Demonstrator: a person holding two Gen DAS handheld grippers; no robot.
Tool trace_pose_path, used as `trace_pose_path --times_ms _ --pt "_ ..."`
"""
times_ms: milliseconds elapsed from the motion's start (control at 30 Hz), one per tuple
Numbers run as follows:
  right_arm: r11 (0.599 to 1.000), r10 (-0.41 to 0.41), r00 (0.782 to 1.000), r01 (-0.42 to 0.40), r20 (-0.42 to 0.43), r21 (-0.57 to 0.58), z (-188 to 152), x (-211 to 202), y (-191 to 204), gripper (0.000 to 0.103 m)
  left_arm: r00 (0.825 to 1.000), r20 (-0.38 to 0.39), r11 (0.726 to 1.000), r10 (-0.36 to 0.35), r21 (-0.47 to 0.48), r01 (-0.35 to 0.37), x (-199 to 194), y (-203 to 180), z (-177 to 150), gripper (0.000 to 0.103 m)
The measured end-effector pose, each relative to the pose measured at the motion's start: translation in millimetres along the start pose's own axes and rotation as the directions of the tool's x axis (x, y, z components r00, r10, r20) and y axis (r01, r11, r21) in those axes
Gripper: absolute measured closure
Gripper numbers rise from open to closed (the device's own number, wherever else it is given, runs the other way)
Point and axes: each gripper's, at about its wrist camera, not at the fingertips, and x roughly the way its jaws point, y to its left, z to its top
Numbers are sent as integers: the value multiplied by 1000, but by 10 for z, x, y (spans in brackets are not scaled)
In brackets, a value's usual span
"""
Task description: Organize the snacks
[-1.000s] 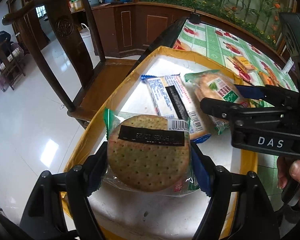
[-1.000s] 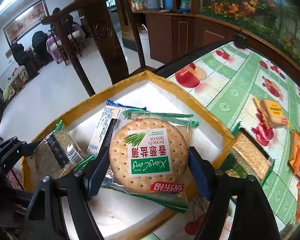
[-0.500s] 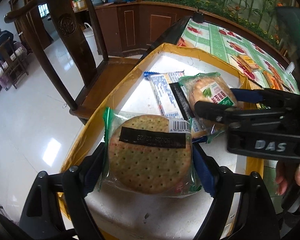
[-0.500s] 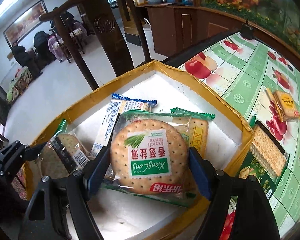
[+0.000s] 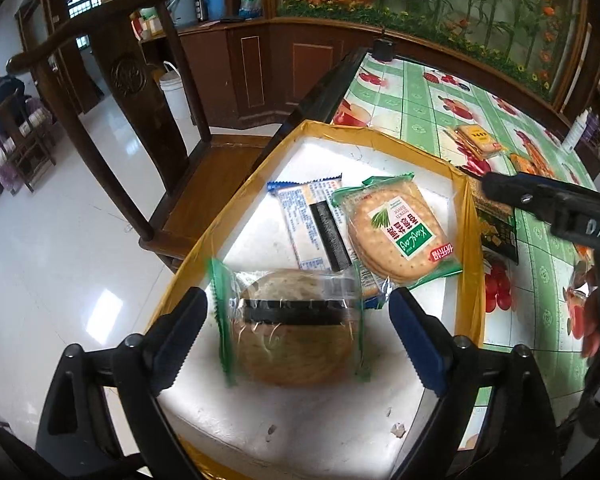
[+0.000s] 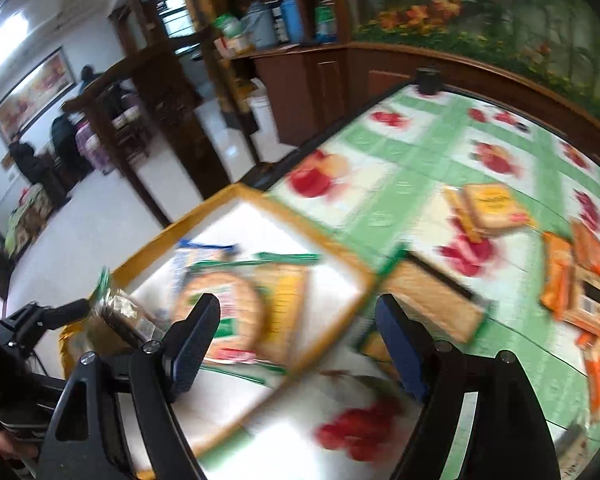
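A yellow-rimmed white box holds a blue-edged wafer pack and a round green-label cracker pack. My left gripper is open, with a second round cracker pack, blurred, lying free between its fingers on the box floor. My right gripper is open and empty above the box's near corner; that view is motion-blurred. It also shows at the right edge of the left wrist view. The green-label pack lies in the box.
On the green fruit-print tablecloth lie a cracker pack beside the box, a yellow pack and several orange packs. A dark wooden chair stands beyond the box.
Both grippers have opened and let go of their cracker packs, which now lie in the box. The right gripper has pulled back to the right, away from the box.
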Motion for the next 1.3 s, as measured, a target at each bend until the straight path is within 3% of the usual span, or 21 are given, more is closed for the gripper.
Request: trace_pose_path --times_ms 233,533,633,800,1000,1133,1167,1233,1300 --pt "996 -27 999 25 24 84 -96 -171 -455 23 1000 -14 999 -28 -43 27 -18 -35 63 10" --pt "983 -97 995 95 6 157 -205 -247 -916 23 994 -22 993 -109 45 110 -38 -597 287 10" --pt "989 -98 995 99 -14 113 -210 -191 -970 23 988 -46 986 -149 68 152 -14 -791 335 10" --pt "997 -80 994 79 -76 -21 -134 77 -942 23 987 -51 981 -150 112 155 -29 -988 340 10" --pt "966 -144 983 114 -116 -233 -5 448 -757 23 985 -58 982 -161 91 166 -35 -962 354 10" --pt "957 -165 976 124 -140 -263 86 642 -797 24 985 -60 982 -161 90 166 -34 -971 361 10" --pt "963 -143 978 101 -154 -251 97 676 -822 25 985 -65 982 -162 93 167 -22 -982 361 10" --pt "973 -102 976 58 -191 -225 85 734 -875 40 984 -73 980 -165 98 172 2 -1016 366 10" --pt "978 -89 978 51 -186 -201 64 717 -907 45 982 -79 979 -171 103 179 21 -1062 371 10"
